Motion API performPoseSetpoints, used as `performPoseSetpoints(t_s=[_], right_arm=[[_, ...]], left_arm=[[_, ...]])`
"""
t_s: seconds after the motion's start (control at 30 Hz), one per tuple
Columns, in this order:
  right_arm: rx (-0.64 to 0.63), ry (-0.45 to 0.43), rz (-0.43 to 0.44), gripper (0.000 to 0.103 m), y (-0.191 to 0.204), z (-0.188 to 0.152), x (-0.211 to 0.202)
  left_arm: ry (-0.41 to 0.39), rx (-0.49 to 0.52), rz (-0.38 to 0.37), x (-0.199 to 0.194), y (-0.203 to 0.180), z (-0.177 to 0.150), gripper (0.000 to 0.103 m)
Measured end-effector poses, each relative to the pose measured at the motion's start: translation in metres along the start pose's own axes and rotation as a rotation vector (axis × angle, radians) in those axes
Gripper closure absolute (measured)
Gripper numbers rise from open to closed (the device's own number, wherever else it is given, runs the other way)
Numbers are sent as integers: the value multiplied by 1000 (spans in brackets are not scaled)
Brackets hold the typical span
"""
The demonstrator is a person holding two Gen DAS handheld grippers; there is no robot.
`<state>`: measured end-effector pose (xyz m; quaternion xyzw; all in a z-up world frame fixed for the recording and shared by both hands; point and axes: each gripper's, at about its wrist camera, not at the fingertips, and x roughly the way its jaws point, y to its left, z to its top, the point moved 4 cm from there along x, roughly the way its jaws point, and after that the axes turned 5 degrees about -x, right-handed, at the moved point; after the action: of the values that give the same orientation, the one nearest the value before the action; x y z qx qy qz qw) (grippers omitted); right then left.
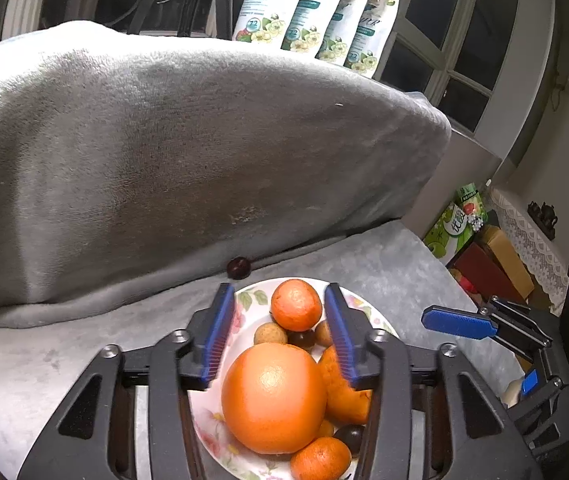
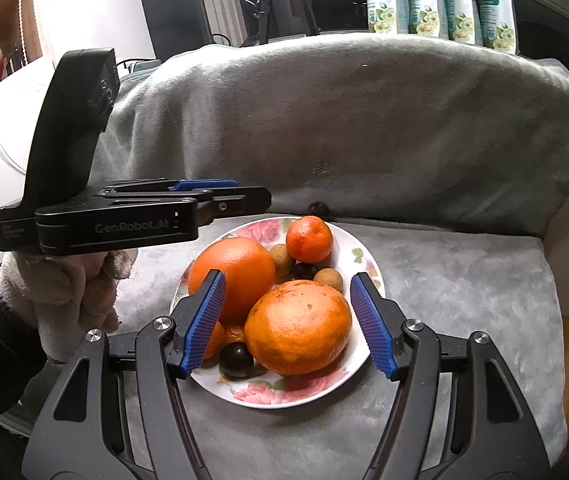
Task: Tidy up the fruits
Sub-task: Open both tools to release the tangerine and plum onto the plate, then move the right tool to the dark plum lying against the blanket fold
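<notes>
Left wrist view: left tongs (image 1: 280,332) spread, empty, above the plate (image 1: 250,292), where most fruit is piled; one dark fruit (image 1: 238,267) lies off it at 12 o'clock, likely to be collected.
Right wrist view: right tongs (image 2: 288,322) spread, straddling the big orange (image 2: 298,328), untouched.

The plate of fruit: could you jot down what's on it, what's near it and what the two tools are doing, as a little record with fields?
plate: flowered plate, on grey blanket
large fruit: two big oranges
small fruit: mandarin, brown longans, dark round fruits
off the plate: one dark fruit behind it, against the blanket-covered backrest
left tool: open, above the plate, holding nothing
right tool: open, either side of the nearer orange, not gripping
</notes>
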<state>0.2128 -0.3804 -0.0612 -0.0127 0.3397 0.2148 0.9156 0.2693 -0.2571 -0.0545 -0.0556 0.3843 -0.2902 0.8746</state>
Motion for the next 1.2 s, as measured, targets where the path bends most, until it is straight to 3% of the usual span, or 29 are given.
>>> performPoseSetpoints(t_s=[0.13, 0.3, 0.57, 0.67, 1.2], right_arm=[[8, -1, -12, 35, -2, -4, -4], [14, -11, -32, 23, -3, -4, -9], [15, -23, -48, 21, 1, -5, -20], [10, -30, -61, 10, 2, -4, -23], [24, -68, -74, 10, -6, 13, -41]], left_arm=[[-4, 5, 4, -4, -2, -2, 52], [-8, 20, 16, -8, -5, -3, 51], [-19, 9, 40, -16, -5, -3, 29], [-25, 12, 49, -18, -8, -4, 28], [-64, 33, 112, -43, -4, -19, 26]])
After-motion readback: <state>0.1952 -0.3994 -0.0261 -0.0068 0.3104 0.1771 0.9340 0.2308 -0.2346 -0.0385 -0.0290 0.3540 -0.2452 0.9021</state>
